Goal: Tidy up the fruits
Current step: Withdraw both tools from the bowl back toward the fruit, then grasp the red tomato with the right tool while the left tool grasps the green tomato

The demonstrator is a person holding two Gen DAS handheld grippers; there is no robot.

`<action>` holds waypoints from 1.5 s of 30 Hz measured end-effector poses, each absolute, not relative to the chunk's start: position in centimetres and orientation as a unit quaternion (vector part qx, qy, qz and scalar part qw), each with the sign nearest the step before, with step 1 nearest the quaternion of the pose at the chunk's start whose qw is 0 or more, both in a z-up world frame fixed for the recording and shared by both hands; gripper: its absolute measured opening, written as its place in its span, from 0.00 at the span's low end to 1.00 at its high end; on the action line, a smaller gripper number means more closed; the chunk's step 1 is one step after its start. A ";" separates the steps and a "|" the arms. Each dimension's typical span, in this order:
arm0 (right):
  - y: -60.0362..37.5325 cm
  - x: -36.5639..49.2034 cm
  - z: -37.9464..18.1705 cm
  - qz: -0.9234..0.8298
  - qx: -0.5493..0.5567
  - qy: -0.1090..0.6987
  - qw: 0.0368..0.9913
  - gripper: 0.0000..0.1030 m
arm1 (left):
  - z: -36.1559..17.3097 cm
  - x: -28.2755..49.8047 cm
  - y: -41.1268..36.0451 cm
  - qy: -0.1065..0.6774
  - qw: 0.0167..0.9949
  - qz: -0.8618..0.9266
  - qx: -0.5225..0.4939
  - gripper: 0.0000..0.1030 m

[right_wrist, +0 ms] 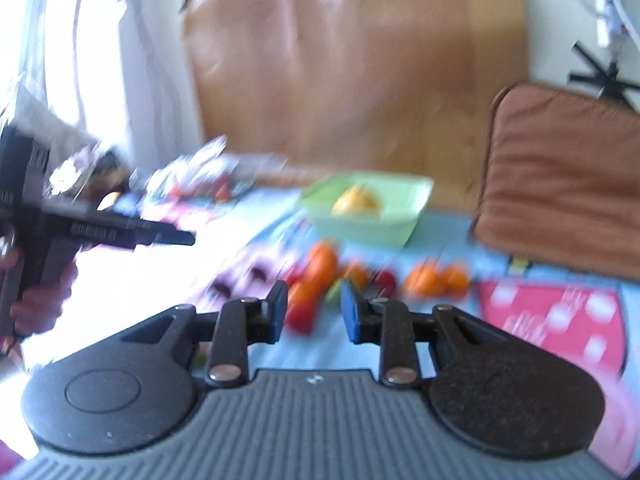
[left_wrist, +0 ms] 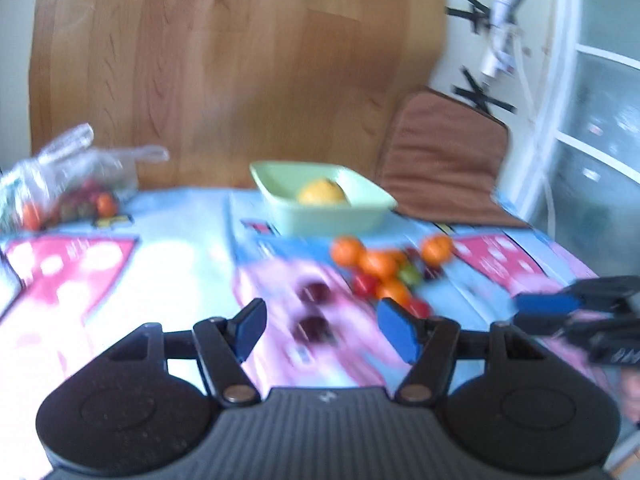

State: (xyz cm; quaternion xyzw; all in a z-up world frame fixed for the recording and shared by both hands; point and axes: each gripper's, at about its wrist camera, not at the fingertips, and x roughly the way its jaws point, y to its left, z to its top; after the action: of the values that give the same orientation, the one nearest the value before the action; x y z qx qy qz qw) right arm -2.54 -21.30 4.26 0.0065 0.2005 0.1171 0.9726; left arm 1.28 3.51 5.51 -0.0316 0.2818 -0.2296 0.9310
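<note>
Both views are blurred. A pale green square dish (left_wrist: 372, 208) (right_wrist: 360, 228) at the table's far side holds one yellow fruit (left_wrist: 322, 192) (right_wrist: 356, 200). In front of it lies a loose pile of small oranges (left_wrist: 380, 264) (right_wrist: 320, 268) mixed with red and green fruits. My left gripper (left_wrist: 320, 320) is open with nothing between its pads, short and left of the pile. My right gripper (right_wrist: 314, 304) has a narrow gap and grips nothing; the pile lies just beyond it. Each gripper also shows in the other's view, the right gripper (left_wrist: 540, 312) and the left gripper (right_wrist: 188, 238).
A clear plastic bag (left_wrist: 68, 184) (right_wrist: 200, 176) with more fruit lies at the table's far left. Two dark red round things (left_wrist: 316, 292) sit on the patterned cloth. A brown chair cushion (left_wrist: 440, 160) (right_wrist: 560, 184) stands behind the right edge, a wooden panel (left_wrist: 240, 60) behind the table.
</note>
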 end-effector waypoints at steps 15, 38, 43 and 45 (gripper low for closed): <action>-19.8 -2.7 0.6 0.055 0.063 0.213 0.974 0.19 | 1.4 -3.7 -2.7 0.271 0.931 -0.237 0.051 0.59; -19.6 5.2 1.3 0.058 0.043 0.242 0.968 0.36 | 0.7 -1.9 -3.2 0.293 0.929 -0.221 0.042 0.38; -19.7 4.9 1.0 0.064 0.049 0.248 0.966 0.32 | 0.6 -1.8 -3.1 0.294 0.930 -0.219 0.040 0.27; -19.8 3.3 1.1 0.061 0.048 0.243 0.967 0.32 | 0.7 -2.0 -3.0 0.291 0.930 -0.219 0.041 0.27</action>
State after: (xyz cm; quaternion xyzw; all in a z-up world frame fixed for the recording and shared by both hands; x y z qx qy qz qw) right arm 3.32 -19.83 1.05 0.0480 0.2434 0.0613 0.9668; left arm -1.98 -3.03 0.67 0.0411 0.2911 -0.2192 0.9303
